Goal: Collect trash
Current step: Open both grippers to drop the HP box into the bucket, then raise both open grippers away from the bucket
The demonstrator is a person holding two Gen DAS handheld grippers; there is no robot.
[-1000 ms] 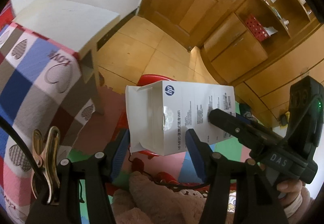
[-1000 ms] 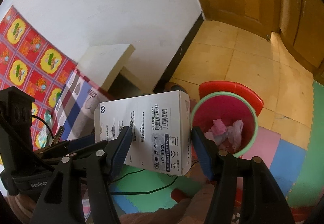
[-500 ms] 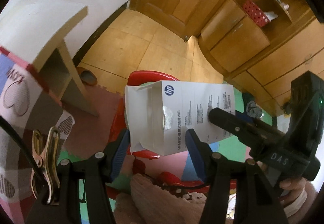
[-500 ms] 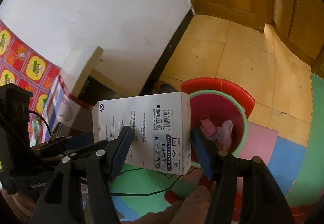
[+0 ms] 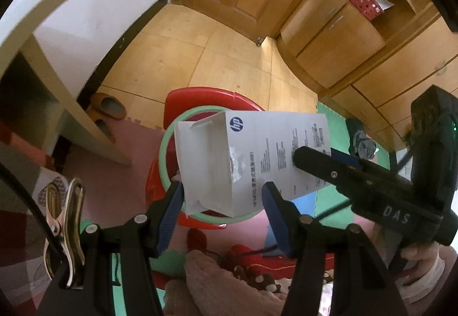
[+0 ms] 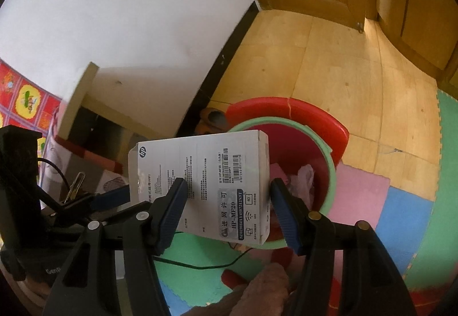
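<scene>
A white HP carton point(image 5: 252, 155) hangs lengthwise over a red bin with a green rim point(image 5: 166, 150). My left gripper point(image 5: 223, 198) is shut on the carton's open end, blue pads on both sides. My right gripper point(image 6: 227, 196) is shut on the other, labelled end of the carton point(image 6: 206, 173). In the right wrist view the bin point(image 6: 329, 161) lies just behind and below the carton, with pink and white crumpled scraps point(image 6: 303, 176) inside. Each gripper shows in the other's view: the right one point(image 5: 315, 161) and the left one point(image 6: 114, 196) both touch the carton.
A red lid or stool point(image 6: 286, 110) stands behind the bin. Brown slippers point(image 5: 107, 108) lie by the wall beside a beige side table point(image 5: 57, 93). Wooden cupboards point(image 5: 337, 38) fill the far right. Coloured foam mats point(image 6: 400, 210), a black cable point(image 6: 200, 266) and a person's leg point(image 5: 206, 276) lie below.
Both grippers have sunk together with the carton. The bin has grown larger and now sits right under the carton. The grips have not changed.
</scene>
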